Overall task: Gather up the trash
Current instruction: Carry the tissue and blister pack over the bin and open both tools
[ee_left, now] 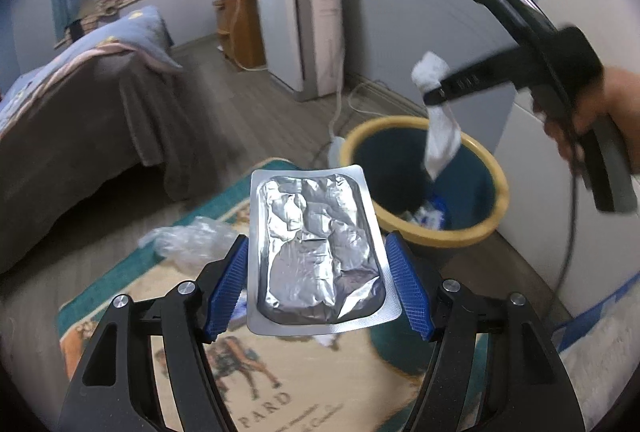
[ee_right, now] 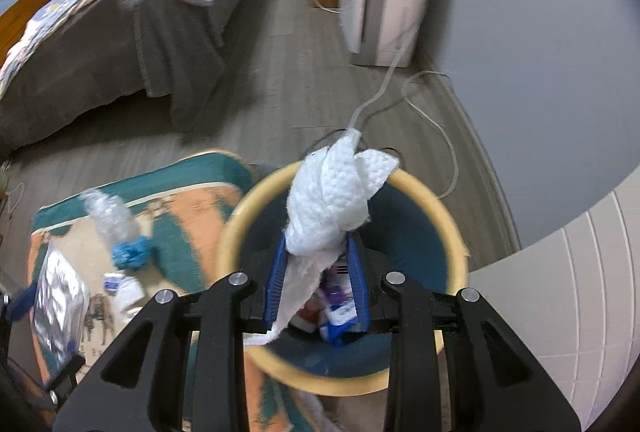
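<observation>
White and crumpled, the soft paper tissue (ee_right: 328, 199) sits pinched between the blue pads of the right gripper (ee_right: 316, 264), its loose tail hanging down over the mouth of the round yellow-rimmed, teal-walled waste bin (ee_right: 448, 228). Seen from the left wrist, the tissue (ee_left: 436, 111) hangs above the bin's far rim, so the right hand is the nearer to dropping; letting go should probably land it inside. The left gripper (ee_left: 318, 284) clamps a flat silver foil blister sheet (ee_left: 316, 252) by its long edges, its long axis pointing toward the bin (ee_left: 400, 216), short of the rim. A crushed clear plastic bottle (ee_right: 110, 218) lies on the patterned rug (ee_right: 192, 191).
</observation>
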A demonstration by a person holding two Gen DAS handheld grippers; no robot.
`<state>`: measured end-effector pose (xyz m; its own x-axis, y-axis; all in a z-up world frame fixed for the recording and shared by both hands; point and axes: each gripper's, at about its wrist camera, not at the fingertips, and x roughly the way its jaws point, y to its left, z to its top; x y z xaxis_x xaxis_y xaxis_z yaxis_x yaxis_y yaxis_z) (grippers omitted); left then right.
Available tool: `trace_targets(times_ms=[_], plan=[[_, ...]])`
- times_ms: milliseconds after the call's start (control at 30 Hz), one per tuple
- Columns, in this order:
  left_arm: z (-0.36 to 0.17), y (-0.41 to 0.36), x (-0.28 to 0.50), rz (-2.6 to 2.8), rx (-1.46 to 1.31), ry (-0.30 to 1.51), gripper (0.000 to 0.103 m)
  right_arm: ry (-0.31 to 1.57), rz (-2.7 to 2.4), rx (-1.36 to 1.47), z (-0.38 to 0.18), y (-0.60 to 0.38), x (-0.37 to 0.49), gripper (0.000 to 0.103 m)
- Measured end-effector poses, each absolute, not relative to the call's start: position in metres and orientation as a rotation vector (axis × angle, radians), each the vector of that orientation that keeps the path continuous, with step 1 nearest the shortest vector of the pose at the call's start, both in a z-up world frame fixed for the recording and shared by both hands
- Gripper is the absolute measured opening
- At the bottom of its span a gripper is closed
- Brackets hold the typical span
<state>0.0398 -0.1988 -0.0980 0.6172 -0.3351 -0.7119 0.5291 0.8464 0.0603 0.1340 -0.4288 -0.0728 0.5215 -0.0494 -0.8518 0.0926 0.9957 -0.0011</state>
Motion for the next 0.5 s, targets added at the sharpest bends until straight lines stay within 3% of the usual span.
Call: trace_targets(times_ms=[500], plan=[[-0.125, -0.288, 0.055, -0.656, 0.318, 0.865, 0.070, 1.097, -0.270, 0.166, -0.113, -0.503, 0.131, 0.028]])
